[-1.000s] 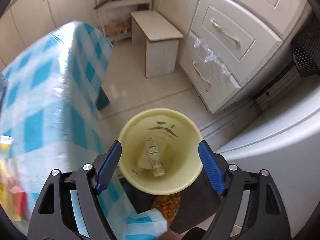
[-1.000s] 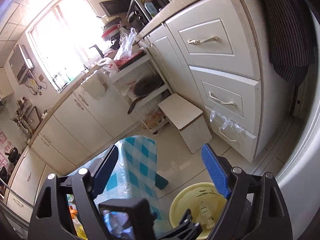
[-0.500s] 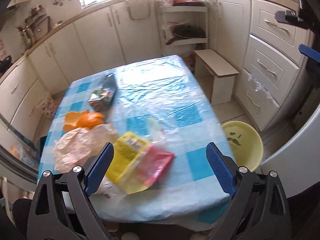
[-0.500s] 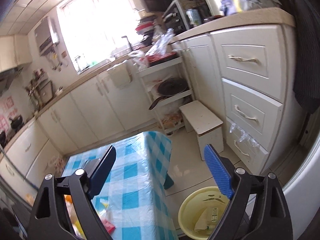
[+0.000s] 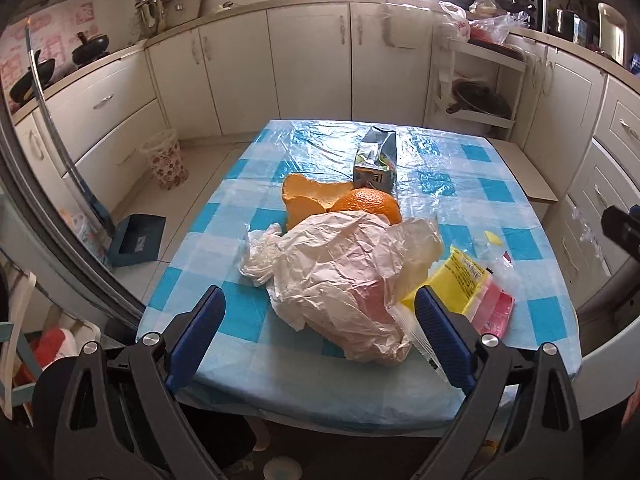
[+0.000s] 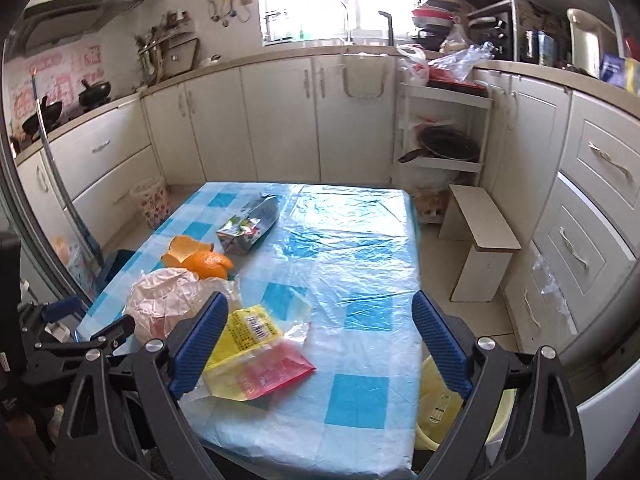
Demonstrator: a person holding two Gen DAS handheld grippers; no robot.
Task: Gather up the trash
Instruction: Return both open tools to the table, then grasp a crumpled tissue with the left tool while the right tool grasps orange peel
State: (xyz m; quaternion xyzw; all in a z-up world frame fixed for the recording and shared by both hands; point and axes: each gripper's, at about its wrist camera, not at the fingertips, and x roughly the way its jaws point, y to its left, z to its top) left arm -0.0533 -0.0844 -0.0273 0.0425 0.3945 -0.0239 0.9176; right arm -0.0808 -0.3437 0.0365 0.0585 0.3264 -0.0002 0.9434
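Trash lies heaped on the near half of the bench [image 5: 460,208], which wears a blue-and-white checked cloth under clear plastic. From the left wrist camera, the left tongs [image 5: 320,332] stand wide apart with nothing gripped; the crumpled plastic bag [image 5: 344,280] sits in the gap between their blue pads but is not pressed by either. Just behind the bag lie the orange peel [image 5: 308,196] and an orange half [image 5: 368,204], touching one another. Beyond them a grey drink carton [image 5: 376,156] lies on its side. To the right of the bag, partly under its edge, is a yellow and red wrapper [image 5: 468,284].

From the right wrist camera, the right tongs [image 6: 320,340] are opening, their pads well apart and empty above the bench's near right part. The yellow and red wrapper [image 6: 256,352] lies just beside the left pad, the crumpled plastic bag [image 6: 168,300] behind it, then the orange peel [image 6: 188,250] and the drink carton [image 6: 250,228] farther back. A yellow bin [image 6: 440,400] stands on the floor close to the bench's right corner, with scraps inside. A pale stool [image 6: 480,236] stands farther off by the drawers.
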